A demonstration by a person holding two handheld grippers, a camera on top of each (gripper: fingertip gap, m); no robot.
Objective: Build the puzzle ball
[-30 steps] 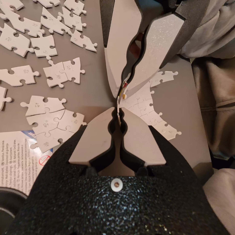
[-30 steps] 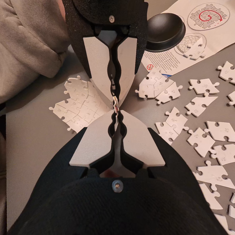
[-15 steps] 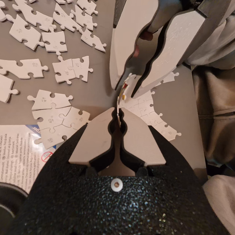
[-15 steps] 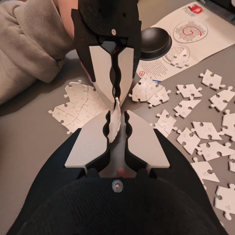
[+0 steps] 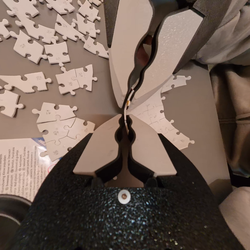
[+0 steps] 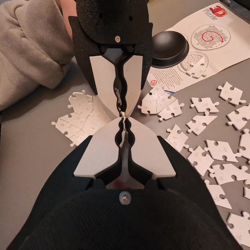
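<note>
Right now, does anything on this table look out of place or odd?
Nothing is damaged or spilled. One oddity: a joined cluster of puzzle pieces lies partly on the instruction sheet, and another piece covers its lower diagram. The rest lie scattered face down.

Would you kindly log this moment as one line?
left gripper: shut on puzzle piece | right gripper: shut on same piece | tips meeting above table

Grey table (image 6: 33, 162) carries loose puzzle pieces (image 6: 205, 104); joined sections (image 6: 81, 120); leaflet (image 6: 230, 44); seemingly a black stand (image 6: 169, 47).
</note>
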